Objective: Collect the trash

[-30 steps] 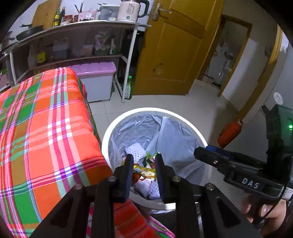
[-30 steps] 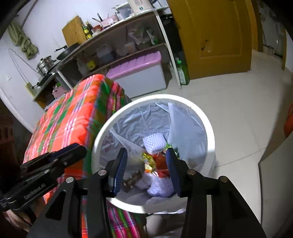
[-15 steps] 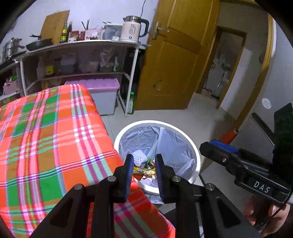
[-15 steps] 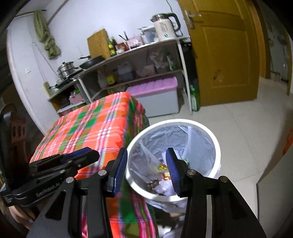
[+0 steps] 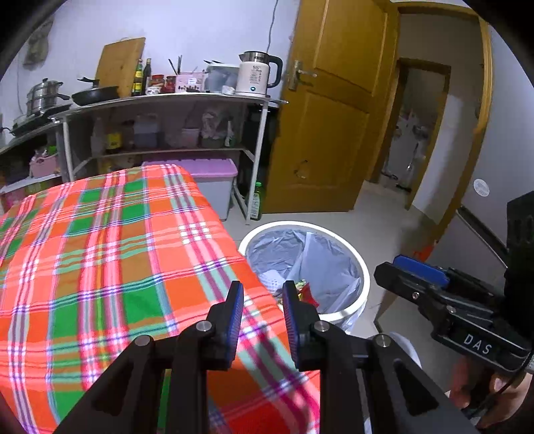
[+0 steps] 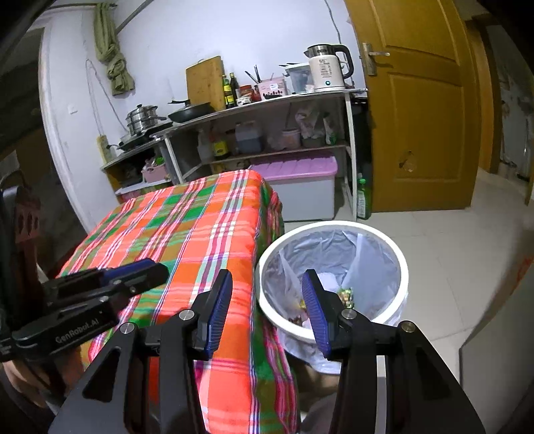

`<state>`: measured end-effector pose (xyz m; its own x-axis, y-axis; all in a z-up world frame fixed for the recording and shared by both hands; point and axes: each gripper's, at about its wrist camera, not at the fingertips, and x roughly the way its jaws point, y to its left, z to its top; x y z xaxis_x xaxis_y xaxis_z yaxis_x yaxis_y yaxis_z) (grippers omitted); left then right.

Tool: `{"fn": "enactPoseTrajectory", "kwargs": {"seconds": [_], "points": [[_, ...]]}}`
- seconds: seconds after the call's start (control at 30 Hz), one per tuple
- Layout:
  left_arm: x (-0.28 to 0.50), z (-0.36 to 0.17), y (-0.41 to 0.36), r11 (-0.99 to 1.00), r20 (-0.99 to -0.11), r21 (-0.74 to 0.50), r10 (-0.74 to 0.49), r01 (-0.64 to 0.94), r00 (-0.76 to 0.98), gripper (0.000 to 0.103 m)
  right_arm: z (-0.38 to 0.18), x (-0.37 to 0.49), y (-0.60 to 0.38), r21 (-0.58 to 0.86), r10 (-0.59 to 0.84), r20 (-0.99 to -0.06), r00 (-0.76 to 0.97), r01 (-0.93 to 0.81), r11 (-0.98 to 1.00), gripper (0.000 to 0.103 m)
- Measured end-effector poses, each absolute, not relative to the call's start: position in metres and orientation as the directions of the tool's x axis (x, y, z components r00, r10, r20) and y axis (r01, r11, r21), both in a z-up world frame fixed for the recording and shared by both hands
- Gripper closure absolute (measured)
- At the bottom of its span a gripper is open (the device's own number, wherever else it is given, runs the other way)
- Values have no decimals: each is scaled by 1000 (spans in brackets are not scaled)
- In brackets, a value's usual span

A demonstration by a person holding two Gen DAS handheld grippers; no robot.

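My left claw (image 5: pixel 260 310) hangs part open and empty over the tabletop's (image 5: pixel 100 253) corner. My right claw (image 6: pixel 267 310) gapes wider, gripping nothing. The trash (image 6: pixel 345 295) lies in the lined bin (image 6: pixel 333 227) beside that corner.

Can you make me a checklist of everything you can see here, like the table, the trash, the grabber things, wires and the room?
Surface: table with plaid tablecloth; no trash seen on the part in view.
Job's things: white trash bin with grey liner stands on the floor beside the table; wrappers lie inside.
Clutter: nothing seen on the table.
Grippers: left gripper open, empty, over the table corner; right gripper open, empty, over the gap between table and bin.
Cables: a thin cord runs up the wall above the kettle.
Surroundings: metal shelf with pots and bottles, purple-lidded box, closed yellow door.
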<state>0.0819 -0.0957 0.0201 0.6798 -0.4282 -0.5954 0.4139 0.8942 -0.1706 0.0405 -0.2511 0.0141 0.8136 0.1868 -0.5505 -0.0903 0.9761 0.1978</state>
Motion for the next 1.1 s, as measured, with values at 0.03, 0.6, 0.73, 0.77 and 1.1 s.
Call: {"fn": "enactPoseTrajectory", "kwargs": {"seconds": [0.03,0.6,0.73,0.77,1.1], "points": [[78,20,-92,897,-594,-168,-423,410,684,79,14,37,-249,194,188,-550,814,-94,976,58],[20,15,-72,910,-573,-138,-395,391,718,79,13,-8,-235,124,150,-516,844,-99,987,58],[10,13,-69,911,-572,-144,-396,388,718,79,12,-13,-234,128,149,-517,843,-96,987,58],[9,13,-69,910,-571,-148,-398,387,718,79,11,-15,-233,128,148,-517,843,-95,987,58],[-1,12,-69,917,-570,-131,-381,378,728,79,8,-24,-228,124,146,-523,839,-94,988,58]]}}
